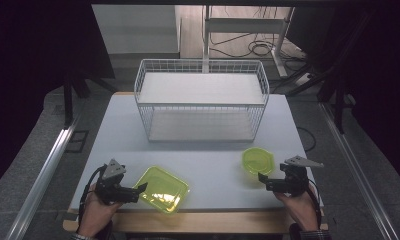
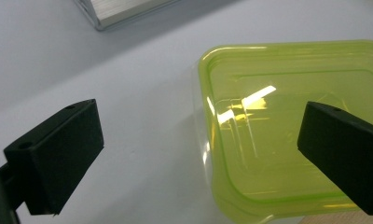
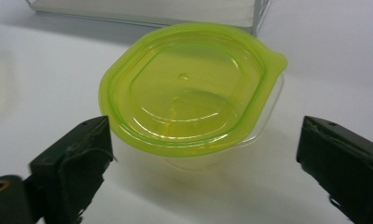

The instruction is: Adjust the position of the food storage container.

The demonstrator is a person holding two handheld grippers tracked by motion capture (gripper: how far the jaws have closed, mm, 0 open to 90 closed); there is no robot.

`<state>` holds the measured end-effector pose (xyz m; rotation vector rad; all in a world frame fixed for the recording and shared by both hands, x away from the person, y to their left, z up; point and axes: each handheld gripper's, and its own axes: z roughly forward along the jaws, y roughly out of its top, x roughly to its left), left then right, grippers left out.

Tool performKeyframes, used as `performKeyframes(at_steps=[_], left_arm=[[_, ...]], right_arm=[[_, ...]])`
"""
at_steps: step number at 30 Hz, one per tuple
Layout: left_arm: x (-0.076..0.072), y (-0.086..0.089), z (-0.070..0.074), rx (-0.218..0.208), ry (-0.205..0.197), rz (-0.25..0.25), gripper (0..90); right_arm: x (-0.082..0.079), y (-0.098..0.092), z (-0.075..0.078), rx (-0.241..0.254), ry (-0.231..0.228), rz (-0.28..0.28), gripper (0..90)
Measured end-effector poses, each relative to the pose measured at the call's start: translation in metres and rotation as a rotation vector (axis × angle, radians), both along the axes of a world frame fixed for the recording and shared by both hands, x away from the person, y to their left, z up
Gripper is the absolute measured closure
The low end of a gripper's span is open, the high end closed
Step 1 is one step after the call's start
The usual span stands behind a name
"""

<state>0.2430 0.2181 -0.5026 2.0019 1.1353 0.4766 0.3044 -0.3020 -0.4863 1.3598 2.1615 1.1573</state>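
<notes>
Square box (image 1: 162, 189) with yellow-green lid, flat on the white table (image 1: 208, 170), close to the near edge, left of middle, one corner turned toward the person. Round tub (image 1: 258, 160) with matching yellow-green lid, upright on the right part of the table, a small tab jutting from its rim.

Left gripper (image 1: 140, 190) held low and nearly level by the left hand (image 1: 95, 210), aimed rightward at the square box. Jaws spread wide, one out over the bare table, the other above the lid; rim of the box between them, nothing clamped. Grey plate tilted on top, cable trailing back past the wrist.

Right gripper (image 1: 262, 181) held level by the right hand (image 1: 300, 205), aimed left and away toward the round tub. Jaws wide apart, just short of the tub, either side of its near rim, grasping nothing.

Bare table between box and tub. Behind them a broad clear strip, then a white wire basket (image 1: 201, 102) with two levels, well back toward the far edge. Square box near the wooden front lip of the table; round tub near the right side.

No lettering or label legible on lids, grippers or basket.
</notes>
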Motion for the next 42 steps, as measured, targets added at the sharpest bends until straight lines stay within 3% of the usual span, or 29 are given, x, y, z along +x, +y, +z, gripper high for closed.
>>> performKeyframes(at_steps=[5, 8, 11, 21, 25, 36, 42], left_arm=[[-0.001, -0.002, 0.0, 0.013, -0.012, -0.011, 0.3], [-0.002, -0.005, 0.0, 0.06, -0.036, 0.003, 2.1], [-0.002, -0.006, -0.001, 0.081, -0.034, 0.014, 3.8], [-0.004, -0.007, 0.0, 0.084, -0.041, 0.012, 5.0], [-0.004, -0.005, 0.0, 0.073, -0.045, 0.014, 5.6], [-0.003, -0.003, -0.001, 0.052, -0.054, 0.021, 4.9], [-0.003, -0.001, -0.002, 0.052, -0.073, 0.031, 3.4]], right_arm=[[-0.001, 0.002, 0.001, -0.013, 0.003, 0.009, 11.1], [-0.001, 0.003, 0.002, -0.026, -0.002, 0.015, 14.5], [-0.002, 0.003, 0.003, -0.028, -0.013, 0.023, 18.8], [-0.003, 0.003, 0.013, -0.038, -0.035, 0.033, 33.3], [-0.003, 0.003, 0.02, -0.035, -0.051, 0.046, 44.5], [0.019, 0.037, 0.028, -0.077, -0.01, 0.208, 83.8], [0.035, 0.061, 0.031, -0.092, -0.012, 0.259, 88.9]])
